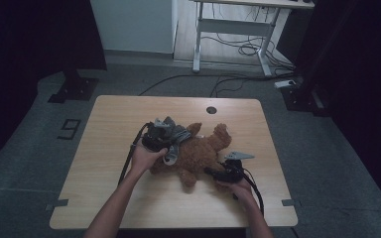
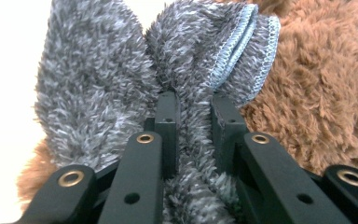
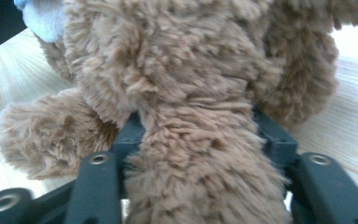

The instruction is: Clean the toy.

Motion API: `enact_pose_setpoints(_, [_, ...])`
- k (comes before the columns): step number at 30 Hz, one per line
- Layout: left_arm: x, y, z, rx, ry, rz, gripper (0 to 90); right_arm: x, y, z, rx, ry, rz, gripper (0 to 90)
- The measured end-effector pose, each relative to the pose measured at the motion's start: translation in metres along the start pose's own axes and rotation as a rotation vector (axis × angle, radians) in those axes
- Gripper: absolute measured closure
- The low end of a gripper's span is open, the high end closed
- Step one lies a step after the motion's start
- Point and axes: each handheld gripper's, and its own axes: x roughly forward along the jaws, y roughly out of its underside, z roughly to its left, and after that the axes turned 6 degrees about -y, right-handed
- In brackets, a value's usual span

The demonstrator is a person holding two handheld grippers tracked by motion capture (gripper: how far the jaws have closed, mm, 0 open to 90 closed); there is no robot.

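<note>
On the wooden table [image 1: 129, 114], approx. centre, a brown plush toy [image 1: 201, 153] is lying flat. L gripper [image 1: 159, 133] is sitting over the toy's left side w/ jaws clamping a fold of grey fleece cloth [image 2: 121, 93], blue-stitched hem showing. R gripper [image 1: 212, 172] is straddling a plush limb [image 3: 200, 163] at the toy's near right; jaws are flanking it, pad pressure can't be told.

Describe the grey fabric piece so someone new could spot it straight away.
On the wooden table, find the brown plush toy lying mid-table. Against its left side is the grey fuzzy cloth, pinched in the left gripper. Its grey pile and light blue stitched hem set it apart from the brown fur.
</note>
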Motion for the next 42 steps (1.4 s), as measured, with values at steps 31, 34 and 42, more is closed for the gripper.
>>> enact_pose_setpoints(31, [-0.027, 0.061, -0.035, 0.048, 0.011, -0.151, 76.8, -0.049, -0.035, 0.006, 0.072, 0.095, -0.267, 13.7])
enact_pose_setpoints(34, [-0.028, 0.063, -0.035, 0.043, 0.019, -0.154, 76.8, -0.044, -0.036, 0.006, 0.083, 0.091, -0.28, 25.3])
enact_pose_setpoints(42, [-0.032, 0.07, -0.036, 0.024, 0.057, -0.162, 76.5, -0.04, -0.025, 0.009, 0.053, 0.065, -0.225, 54.8])
